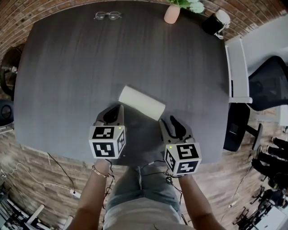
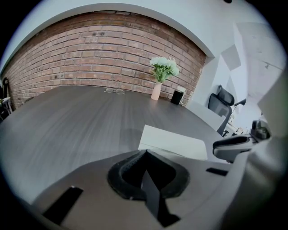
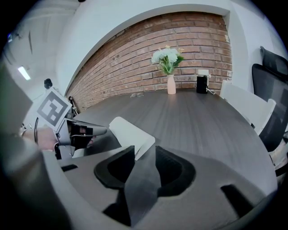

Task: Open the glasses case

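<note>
Looking down across a dark grey, wood-grain round table [image 1: 81, 72] toward a curved red brick wall [image 2: 90, 49]. Lying flat on that table, just ahead of both claws and gripped by neither: a white, rounded-edge rectangular glasses case [image 1: 141, 102], lid shut, contents hidden. Pointing the left gripper [image 1: 118, 108] down at the case's near left end, jaws meeting tip to tip and pinching nothing. Angling the right gripper [image 1: 168, 120] at the case's near right end, jaws standing apart with only bare tabletop in the gap, the case corner sitting just ahead and left of that gap, not inside it. Resting far beyond the left gripper, near the table's far edge: thin wire-framed spectacles [image 1: 108, 15], outside the case. Standing far ahead of the right gripper, at the far rim: a slim pale-pink vase [image 1: 172, 13] holding white and green flowers [image 3: 167, 56], and just right of it a small black box-shaped object [image 1: 211, 23], too small to identify. Standing off to the right of the right gripper, past the table's edge: a white chair [image 1: 238, 67] and a black office chair [image 1: 270, 81].
</note>
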A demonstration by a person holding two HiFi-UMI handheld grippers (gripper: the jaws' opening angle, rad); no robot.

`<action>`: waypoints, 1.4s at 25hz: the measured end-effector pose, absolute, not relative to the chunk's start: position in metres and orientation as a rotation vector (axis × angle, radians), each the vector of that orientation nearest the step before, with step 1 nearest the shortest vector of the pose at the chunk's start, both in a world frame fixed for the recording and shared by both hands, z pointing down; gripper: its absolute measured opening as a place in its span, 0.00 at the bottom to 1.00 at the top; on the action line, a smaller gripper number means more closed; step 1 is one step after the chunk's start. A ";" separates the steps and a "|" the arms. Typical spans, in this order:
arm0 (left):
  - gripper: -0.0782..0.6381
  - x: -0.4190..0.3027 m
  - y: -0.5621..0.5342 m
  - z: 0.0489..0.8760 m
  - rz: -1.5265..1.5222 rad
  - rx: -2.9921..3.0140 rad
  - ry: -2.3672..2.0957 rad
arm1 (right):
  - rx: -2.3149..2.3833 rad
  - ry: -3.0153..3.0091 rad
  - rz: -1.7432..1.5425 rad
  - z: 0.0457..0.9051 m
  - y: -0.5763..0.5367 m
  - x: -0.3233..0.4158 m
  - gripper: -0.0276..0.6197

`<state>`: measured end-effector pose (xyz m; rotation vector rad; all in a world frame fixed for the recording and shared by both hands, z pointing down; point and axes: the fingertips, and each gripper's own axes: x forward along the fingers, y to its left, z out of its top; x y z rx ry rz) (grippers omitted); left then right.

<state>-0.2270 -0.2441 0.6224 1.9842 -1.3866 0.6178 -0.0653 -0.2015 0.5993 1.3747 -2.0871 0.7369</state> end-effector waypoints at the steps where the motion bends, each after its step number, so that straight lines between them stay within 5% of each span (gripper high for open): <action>1: 0.10 -0.226 -0.245 0.623 0.619 1.988 -1.382 | 1.374 -2.087 0.740 0.600 -0.201 -0.066 0.27; 35: 0.10 -0.215 -0.250 0.631 0.665 1.993 -1.314 | 0.981 -2.141 0.460 0.605 -0.214 -0.091 0.38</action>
